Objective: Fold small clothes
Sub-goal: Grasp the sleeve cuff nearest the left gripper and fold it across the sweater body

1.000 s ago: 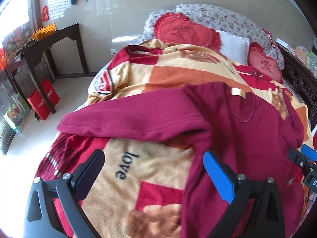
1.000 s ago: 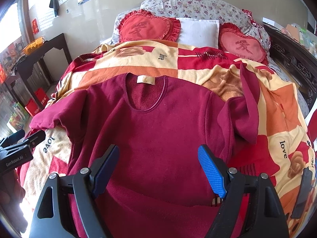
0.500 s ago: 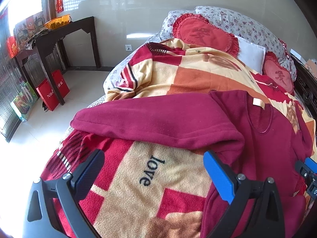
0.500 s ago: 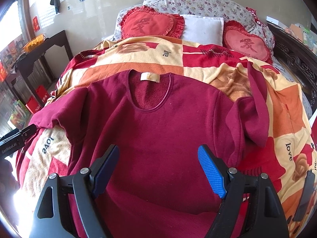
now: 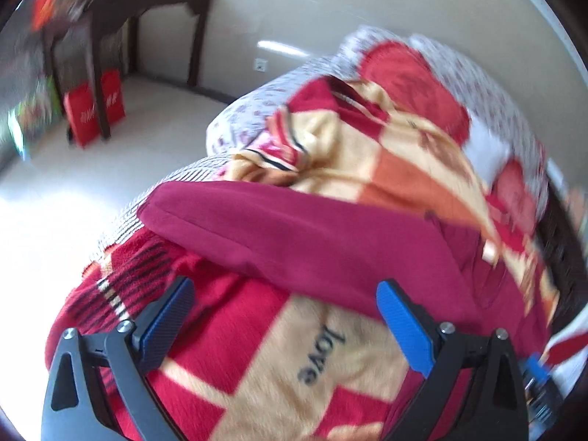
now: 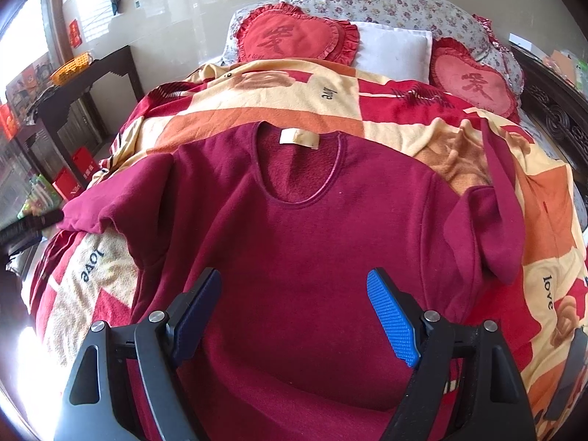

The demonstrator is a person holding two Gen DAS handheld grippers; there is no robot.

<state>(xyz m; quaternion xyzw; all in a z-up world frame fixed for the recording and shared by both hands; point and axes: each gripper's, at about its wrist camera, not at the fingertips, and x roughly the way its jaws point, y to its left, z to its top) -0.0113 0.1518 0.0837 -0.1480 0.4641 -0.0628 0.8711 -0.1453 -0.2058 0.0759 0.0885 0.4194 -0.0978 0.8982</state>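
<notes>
A dark red long-sleeved fleece top (image 6: 312,242) lies flat, front up, on a patterned blanket, its neck label toward the pillows. Its left sleeve (image 5: 294,235) stretches out toward the bed's left edge; its right sleeve (image 6: 503,202) is bent and rumpled. My right gripper (image 6: 294,307) hovers open over the lower body of the top, nothing between its fingers. My left gripper (image 5: 284,321) is open just short of the outstretched sleeve, over the blanket. The left wrist view is blurred by motion. The left gripper's tip (image 6: 33,222) shows by the cuff at the right wrist view's left edge.
The red, orange and cream blanket (image 6: 257,110) covers the bed. Two red heart cushions (image 6: 294,36) and a white pillow (image 6: 393,51) lie at the head. A dark side table (image 5: 154,18) with red bags (image 5: 92,110) beneath stands left on the pale floor. A carved dark bed frame (image 6: 558,117) borders the right.
My left gripper has swung left and nearer to the outstretched sleeve and its cuff, blurring its view. My right gripper has edged slightly forward over the top. Both stay open.
</notes>
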